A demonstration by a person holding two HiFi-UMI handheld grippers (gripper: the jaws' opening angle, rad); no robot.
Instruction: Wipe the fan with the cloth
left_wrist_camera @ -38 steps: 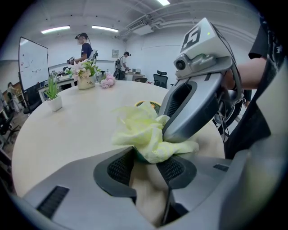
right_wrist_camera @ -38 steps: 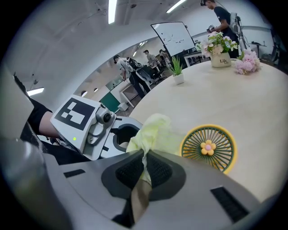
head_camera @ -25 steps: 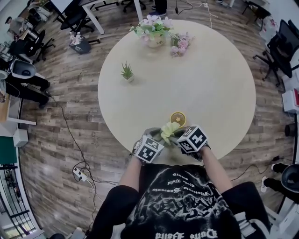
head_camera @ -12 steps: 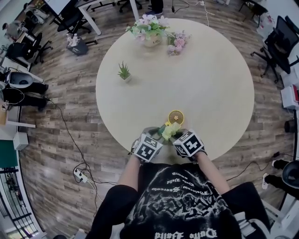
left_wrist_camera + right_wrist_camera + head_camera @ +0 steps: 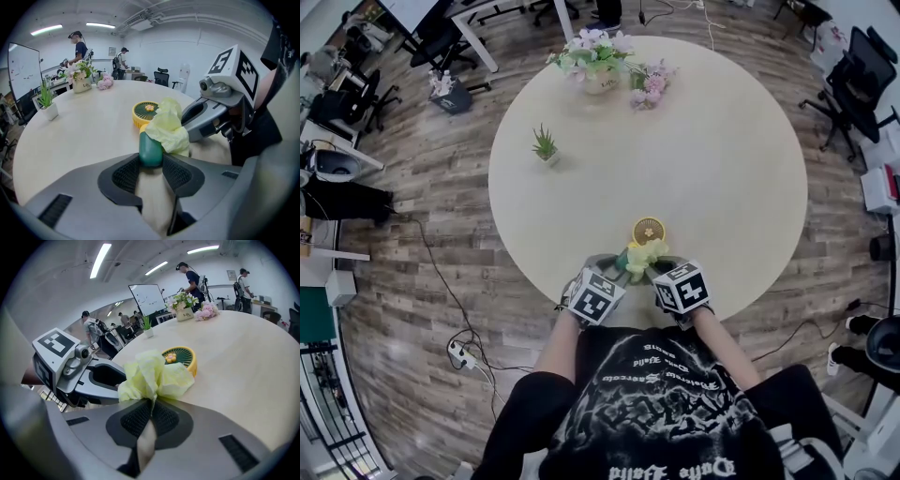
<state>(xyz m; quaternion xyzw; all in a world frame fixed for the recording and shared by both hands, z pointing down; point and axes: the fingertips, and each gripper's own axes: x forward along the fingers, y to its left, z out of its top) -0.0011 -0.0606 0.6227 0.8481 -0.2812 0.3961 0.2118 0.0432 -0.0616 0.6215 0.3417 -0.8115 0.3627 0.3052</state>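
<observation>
A small hand fan lies near the front edge of the round table [image 5: 722, 141], with its yellow round head [image 5: 649, 230] [image 5: 145, 112] [image 5: 182, 357] pointing away from me. My left gripper [image 5: 617, 270] [image 5: 151, 165] is shut on the fan's green handle [image 5: 151, 149]. A crumpled pale yellow cloth [image 5: 641, 255] [image 5: 169, 127] [image 5: 152, 375] lies over the fan just below the head and hides the neck. My right gripper [image 5: 662, 269] [image 5: 151, 414] is shut on the cloth's near end. The two grippers meet nose to nose at the fan.
A small potted plant [image 5: 545, 145] stands at the table's left. A flower pot [image 5: 598, 58] and a pink bouquet [image 5: 648, 84] stand at the far edge. Office chairs, desks and several people fill the room around the table. A power strip [image 5: 457, 351] lies on the floor.
My right gripper has shifted a little and rolled, dragging the cloth along the fan below its head. The left gripper has stayed in place with the handle in it.
</observation>
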